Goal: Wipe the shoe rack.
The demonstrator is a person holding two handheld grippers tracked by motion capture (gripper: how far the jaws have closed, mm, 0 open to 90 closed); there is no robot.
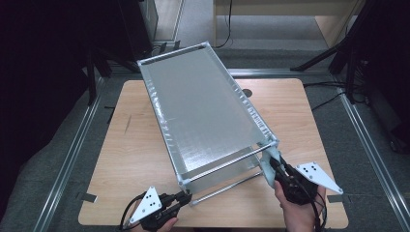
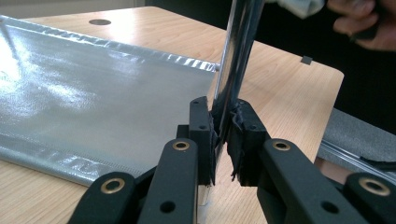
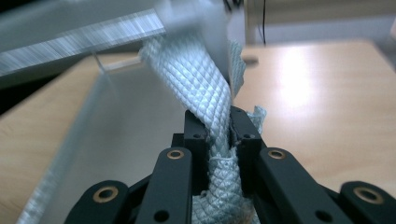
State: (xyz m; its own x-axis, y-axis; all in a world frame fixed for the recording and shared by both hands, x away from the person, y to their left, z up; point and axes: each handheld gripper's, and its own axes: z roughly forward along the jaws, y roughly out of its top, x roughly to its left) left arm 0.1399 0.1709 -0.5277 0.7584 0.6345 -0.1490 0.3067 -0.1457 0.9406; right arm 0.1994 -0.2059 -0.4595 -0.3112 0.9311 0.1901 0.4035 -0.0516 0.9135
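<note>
Left gripper (image 1: 186,197) low at near table edge, jaws clamped tight, pointing right. Right gripper (image 1: 271,162) raised higher, jaws pinched closed, hand (image 1: 297,208) gripping from below.

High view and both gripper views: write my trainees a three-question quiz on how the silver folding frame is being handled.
1. True or false: the left gripper has its jaws shut on a metal rod.
2. What does the right gripper hold? A) a woven strap B) a table leg C) a loose cable
3. Which end of the silver folding frame is raised off the wooden table: the one near the person or the far one?

Key: 1 true. 2 A. 3 It tilts; which end is clear cannot be told.
</note>
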